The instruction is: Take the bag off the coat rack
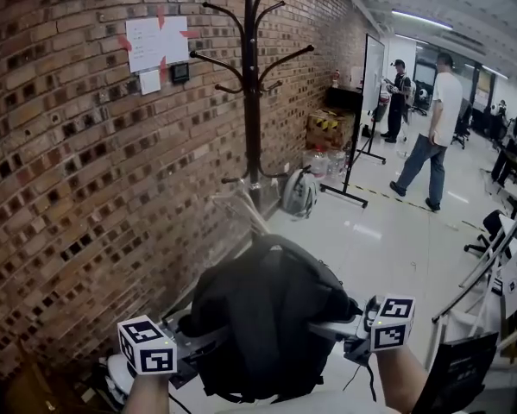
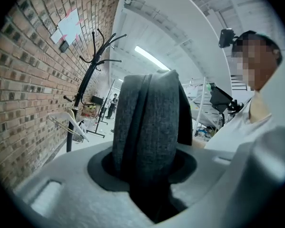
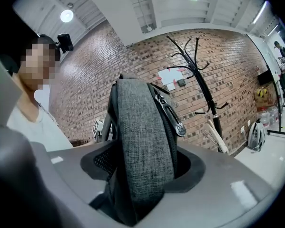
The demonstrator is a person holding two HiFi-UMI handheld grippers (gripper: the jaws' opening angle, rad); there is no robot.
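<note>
Grippers first: left gripper (image 2: pixel 147 179) has its jaws partly closed, pinching a thick fold of grey fabric on the bag (image 1: pixel 267 317). The right gripper (image 3: pixel 137 179) stands about half apart and is clamped on a padded grey edge beside a zip pull. The bag hangs between the two, low and close to the person (a dark backpack, well apart from the rack). Beyond it, the coat rack (image 1: pixel 252 84) stands upright beside the brick wall (image 1: pixel 59 162), with a pale helmet (image 1: pixel 299 192) at its foot. Farthest off, two people (image 1: pixel 431 136) stand on the glossy floor.
</note>
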